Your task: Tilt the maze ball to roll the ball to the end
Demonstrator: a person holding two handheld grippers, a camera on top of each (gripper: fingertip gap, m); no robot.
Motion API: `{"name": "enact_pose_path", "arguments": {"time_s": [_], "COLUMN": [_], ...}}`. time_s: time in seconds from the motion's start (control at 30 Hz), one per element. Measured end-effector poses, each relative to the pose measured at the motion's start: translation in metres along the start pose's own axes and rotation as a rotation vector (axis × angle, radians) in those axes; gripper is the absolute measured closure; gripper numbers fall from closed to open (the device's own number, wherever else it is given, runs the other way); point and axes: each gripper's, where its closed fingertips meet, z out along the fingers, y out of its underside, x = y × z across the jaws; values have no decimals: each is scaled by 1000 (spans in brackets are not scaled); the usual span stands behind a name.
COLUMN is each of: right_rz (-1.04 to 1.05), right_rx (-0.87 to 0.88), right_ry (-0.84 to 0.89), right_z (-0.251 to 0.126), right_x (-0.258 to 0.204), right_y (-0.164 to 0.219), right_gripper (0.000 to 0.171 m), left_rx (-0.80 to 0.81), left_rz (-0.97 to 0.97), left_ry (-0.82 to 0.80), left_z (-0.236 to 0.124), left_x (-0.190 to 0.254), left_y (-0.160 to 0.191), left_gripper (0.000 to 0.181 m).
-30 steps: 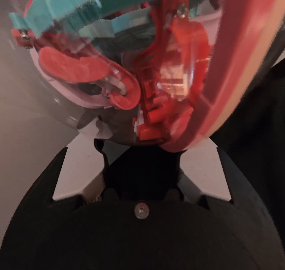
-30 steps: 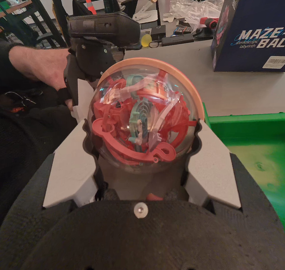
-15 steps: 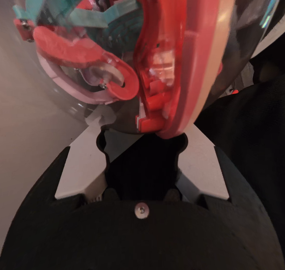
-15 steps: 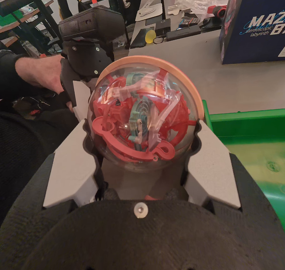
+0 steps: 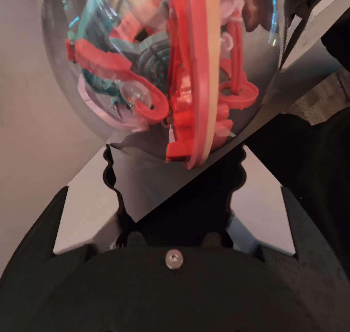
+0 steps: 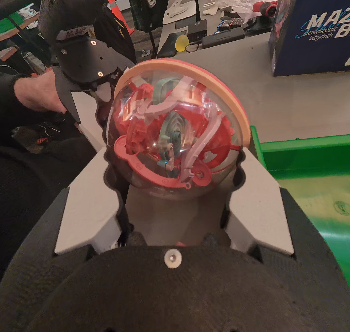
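Above the grey bench [image 6: 284,103], both grippers' fingers are cradling, part-open, the clear plastic maze sphere [image 6: 176,133]; rigid, slick, likely light; best held beside its peach equator ring [image 6: 189,70].

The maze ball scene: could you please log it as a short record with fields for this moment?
object: maze ball, a clear sphere with red, pink and teal tracks inside and a peach-and-red band around it
right gripper: closed on the sphere, one finger on each side
left gripper: fingertips at the sphere's lower side by the band; contact cannot be told
support: held above the grey table
nearby: green bin to the right, blue box behind
small ball inside: not made out
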Motion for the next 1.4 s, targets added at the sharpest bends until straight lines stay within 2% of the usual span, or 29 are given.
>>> {"name": "enact_pose_path", "arguments": {"time_s": [0.13, 0.27, 0.7, 1.4], "right_rz": [-22, -61, -91, -72], "right_rx": [-10, -25, -137, -119], "right_ry": [13, 29, 5, -18], "right_z": [4, 6, 17, 19], "right_x": [1, 2, 1, 1], "right_y": [-4, -7, 0, -3], "right_gripper": [45, 45, 42, 42], "left_rx": [-24, -9, -16, -49], "left_rz": [16, -34, -202, -301], "left_ry": [3, 80, 353, 549], "left_z": [3, 4, 2, -3], "left_x": [-7, -8, -1, 6], "left_y": [3, 3, 9, 9], "left_gripper": [60, 67, 67, 68]}}
